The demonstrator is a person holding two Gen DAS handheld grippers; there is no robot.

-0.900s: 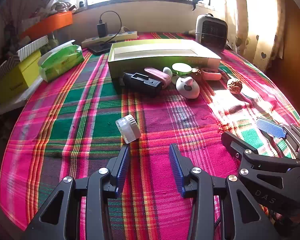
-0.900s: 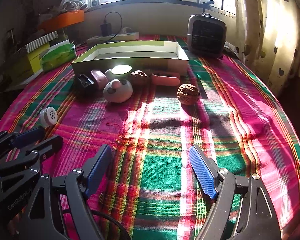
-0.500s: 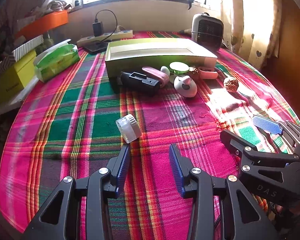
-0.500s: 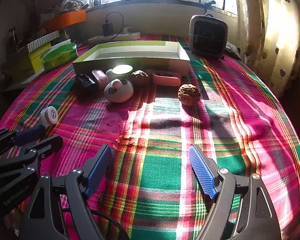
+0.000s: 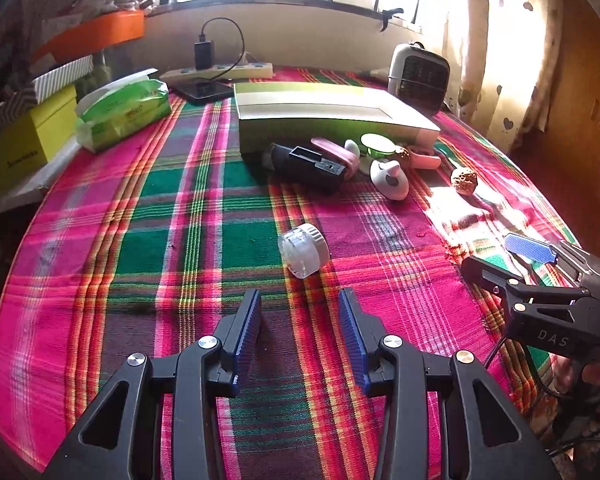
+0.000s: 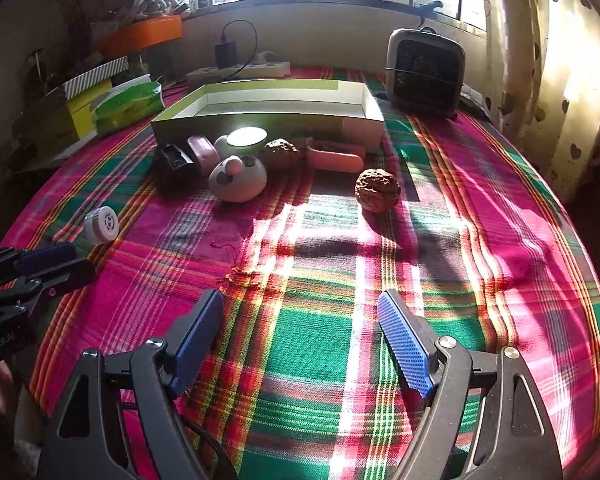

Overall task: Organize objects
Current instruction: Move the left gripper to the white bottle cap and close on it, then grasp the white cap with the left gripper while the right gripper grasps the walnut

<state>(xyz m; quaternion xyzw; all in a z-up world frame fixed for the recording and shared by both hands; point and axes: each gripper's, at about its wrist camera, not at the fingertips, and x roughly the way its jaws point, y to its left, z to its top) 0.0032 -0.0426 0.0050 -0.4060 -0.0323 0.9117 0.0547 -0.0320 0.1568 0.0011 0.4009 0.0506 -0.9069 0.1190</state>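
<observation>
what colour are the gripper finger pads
Blue, ribbed pads on black fingers; clearest in the right wrist view.

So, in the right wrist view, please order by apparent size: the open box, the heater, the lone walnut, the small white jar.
1. open box
2. heater, though it stands farther back
3. lone walnut
4. small white jar

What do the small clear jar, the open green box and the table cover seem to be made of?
Small clear jar: probably plastic, translucent body, ribbed white cap.
Open green box: looks like cardboard, thin flat walls, white matte inside, green printed outside.
Table cover: woven cloth, plaid; threads and wrinkles show, with a small snag.
</observation>
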